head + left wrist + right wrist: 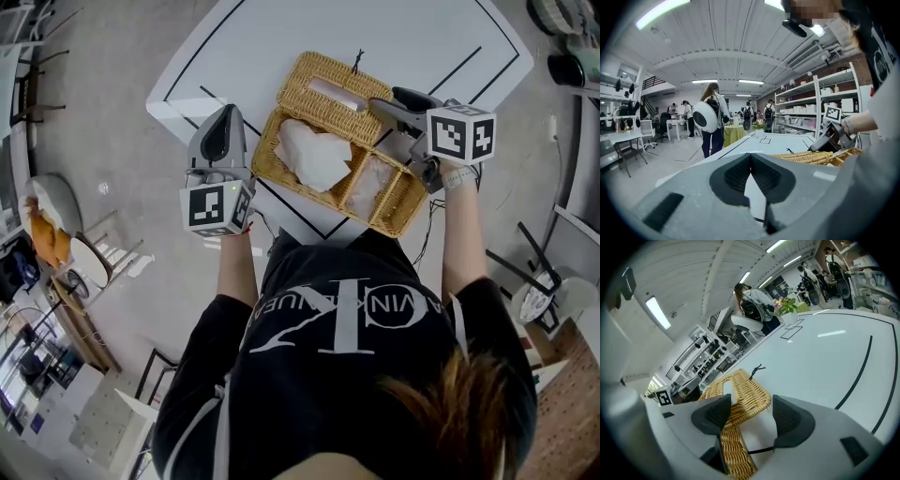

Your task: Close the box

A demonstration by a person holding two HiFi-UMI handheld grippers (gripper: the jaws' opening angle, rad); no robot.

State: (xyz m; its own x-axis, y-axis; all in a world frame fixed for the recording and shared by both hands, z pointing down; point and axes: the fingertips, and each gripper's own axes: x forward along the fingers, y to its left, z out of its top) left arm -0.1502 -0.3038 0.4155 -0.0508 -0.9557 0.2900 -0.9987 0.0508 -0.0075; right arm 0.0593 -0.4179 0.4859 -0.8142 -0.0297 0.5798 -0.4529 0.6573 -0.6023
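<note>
- The wicker box (265, 161) sits by the near edge of the desk (281, 47) with its lid (323, 94) tipped back open. One compartment holds a crumpled white cloth (311, 155), the next a pale bundle (373, 185).
- The right gripper (752, 411) has its fingers apart over the lid's edge. The left gripper (751, 157), by the desk's left edge, has its fingers together.
- The desk is white with black lines; shelves (820, 108) stand in the room behind.

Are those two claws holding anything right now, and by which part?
Nothing is held. The right gripper is open, with an edge of the wicker box between its jaws but not pressed; the left gripper is shut on nothing.
</note>
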